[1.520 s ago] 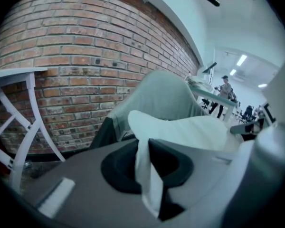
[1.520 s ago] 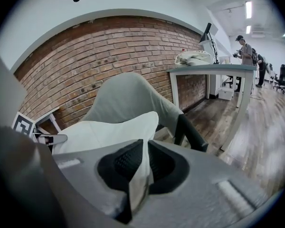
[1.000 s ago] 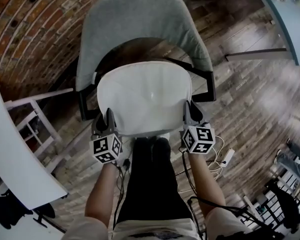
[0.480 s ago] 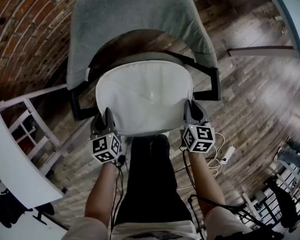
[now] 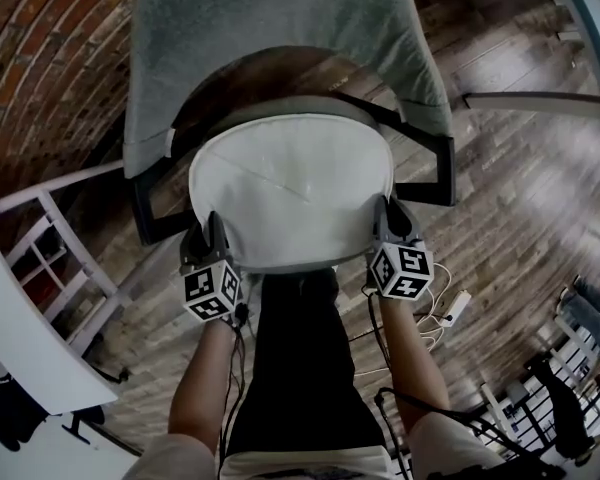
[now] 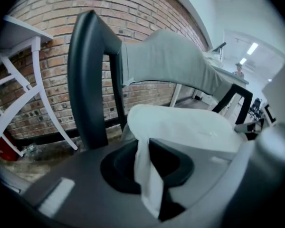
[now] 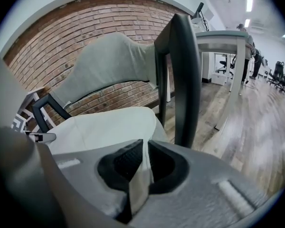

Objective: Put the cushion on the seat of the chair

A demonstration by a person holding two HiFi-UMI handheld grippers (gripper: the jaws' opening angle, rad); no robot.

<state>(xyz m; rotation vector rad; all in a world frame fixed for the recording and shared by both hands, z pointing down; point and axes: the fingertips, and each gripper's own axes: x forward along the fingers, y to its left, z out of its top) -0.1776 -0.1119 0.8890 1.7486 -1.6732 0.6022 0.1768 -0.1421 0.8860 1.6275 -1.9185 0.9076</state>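
Observation:
A white cushion (image 5: 290,188) lies flat over the grey chair's seat, between the black armrests (image 5: 435,163). The seat's rim (image 5: 280,110) shows behind it, below the grey backrest (image 5: 280,28). I cannot tell whether the cushion rests fully on the seat. My left gripper (image 5: 206,238) pinches the cushion's near left edge; its jaws are opening slightly, with a white fold (image 6: 147,175) still between the pads. My right gripper (image 5: 392,220) is shut on the near right edge, fabric (image 7: 140,175) clamped between its pads. In the gripper views the cushion (image 6: 190,127) (image 7: 104,127) stretches ahead towards the backrest.
A white table (image 5: 20,348) with a white leg frame (image 5: 50,228) stands at the left, by the brick wall. Another table's leg (image 5: 540,100) is at the upper right. Cables and a power strip (image 5: 450,313) lie on the wooden floor. The person's legs (image 5: 300,358) stand at the chair's front.
Both grippers have sunk with the cushion, which now sits lower between the armrests and covers the seat.

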